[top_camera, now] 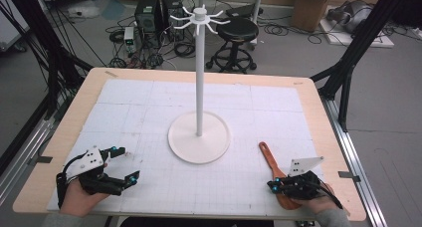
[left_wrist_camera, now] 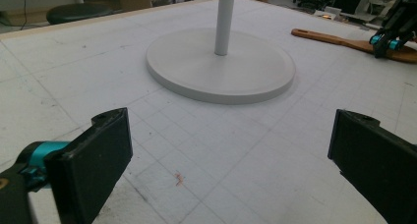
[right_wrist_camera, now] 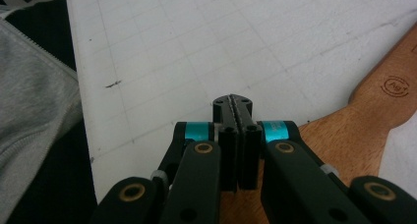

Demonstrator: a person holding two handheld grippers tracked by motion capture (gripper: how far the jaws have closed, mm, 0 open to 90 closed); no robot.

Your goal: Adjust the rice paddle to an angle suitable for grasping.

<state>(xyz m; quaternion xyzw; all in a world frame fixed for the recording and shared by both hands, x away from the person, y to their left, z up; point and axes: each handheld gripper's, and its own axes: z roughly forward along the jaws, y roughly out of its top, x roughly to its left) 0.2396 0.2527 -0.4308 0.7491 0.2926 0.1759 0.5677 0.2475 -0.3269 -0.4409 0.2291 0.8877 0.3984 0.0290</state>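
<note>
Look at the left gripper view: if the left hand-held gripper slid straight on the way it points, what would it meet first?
Probably the round base of the white stand, which lies dead ahead of the open left hand-held gripper across bare gridded mat. Depth is hard to judge.

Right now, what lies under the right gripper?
The broad blade end of the flat wooden spatula lies under the shut right gripper, on the white gridded mat. The gripper covers part of that blade.

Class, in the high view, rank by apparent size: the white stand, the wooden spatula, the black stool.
1. White stand, clearly largest.
2. Black stool.
3. Wooden spatula, partly hidden under the right gripper; the stool sits farther off, so 2 and 3 are unsure.
</note>
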